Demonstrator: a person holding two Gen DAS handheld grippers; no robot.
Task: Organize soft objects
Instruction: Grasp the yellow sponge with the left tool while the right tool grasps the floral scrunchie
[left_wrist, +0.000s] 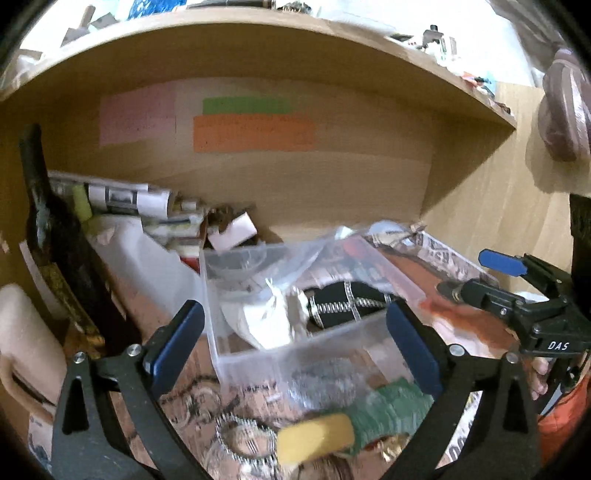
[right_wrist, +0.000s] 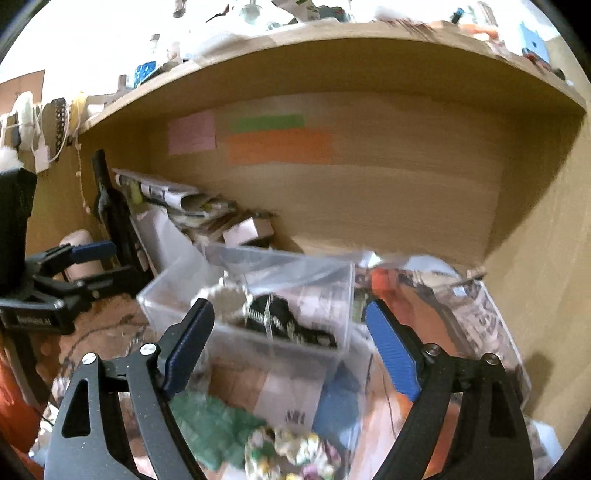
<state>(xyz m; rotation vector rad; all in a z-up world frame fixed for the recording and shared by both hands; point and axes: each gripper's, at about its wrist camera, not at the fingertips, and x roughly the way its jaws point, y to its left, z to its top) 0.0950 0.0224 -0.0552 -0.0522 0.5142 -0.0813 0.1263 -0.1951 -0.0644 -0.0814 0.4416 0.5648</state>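
Ahead of the spread left claw (left_wrist: 295, 347) the clear bin (left_wrist: 295, 354) blocks low passage; above it the shelf bay (left_wrist: 295, 184) stands free.

Left gripper (left_wrist: 295, 343): two matte black plastic arms with triangular cut-outs, each joined by two round silver screws to a flat finger faced with a dark blue ribbed pad (left_wrist: 177, 347).

Right gripper (right_wrist: 291, 347): same black frame and silver screws; its blue pads (right_wrist: 391, 354) show fine cross ribbing. In the left wrist view its black body carries white lettering "DAS".

The person wears an orange sleeve (left_wrist: 561, 424), visible beside the right gripper.
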